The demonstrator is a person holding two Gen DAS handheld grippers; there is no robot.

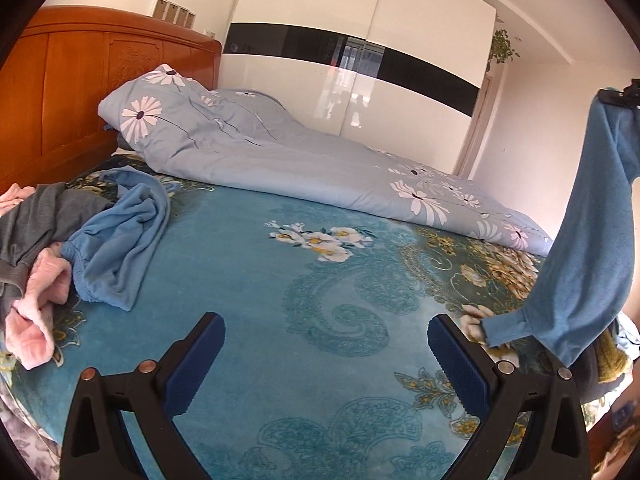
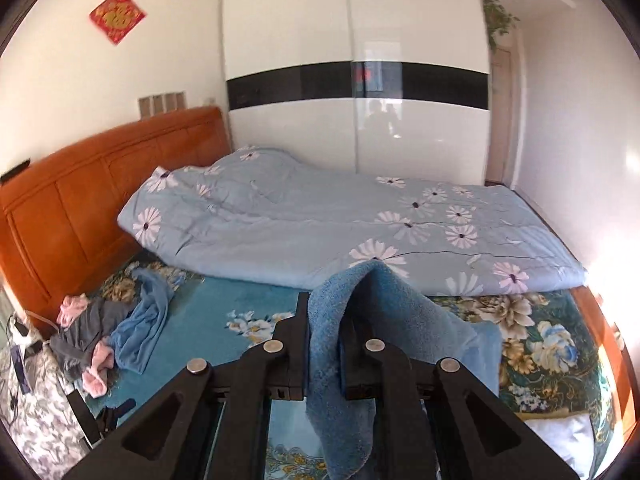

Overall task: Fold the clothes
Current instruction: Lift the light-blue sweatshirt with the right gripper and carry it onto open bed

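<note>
Right wrist: right tongs point(image 2: 324, 344) clamp the blue garment point(image 2: 400, 308); left tongs point(image 1: 326, 364), wide and empty, should catch its cuff point(image 1: 504, 330).

Bed covered w/ a teal floral blanket point(image 1: 248, 248) – paisley swirls, white and gold flower clusters. Along the far side lies a pale blue duvet point(image 2: 328, 232) w/ white daisy print, bunched up toward the head end. Orange wooden headboard point(image 1: 80, 92) at left, carved panels. Behind the bed, a glossy white wardrobe point(image 2: 352, 80) w/ a black band across the doors – reflections show in it. Red and gold paper decoration point(image 2: 117, 14) on the wall above the headboard. Small row of framed panels point(image 1: 174, 11) on the wall just over the headboard top. Green plant point(image 2: 498, 20) up high, right of the wardrobe. Grey-white floral sheet point(image 2: 40, 420) at bottom left.
</note>
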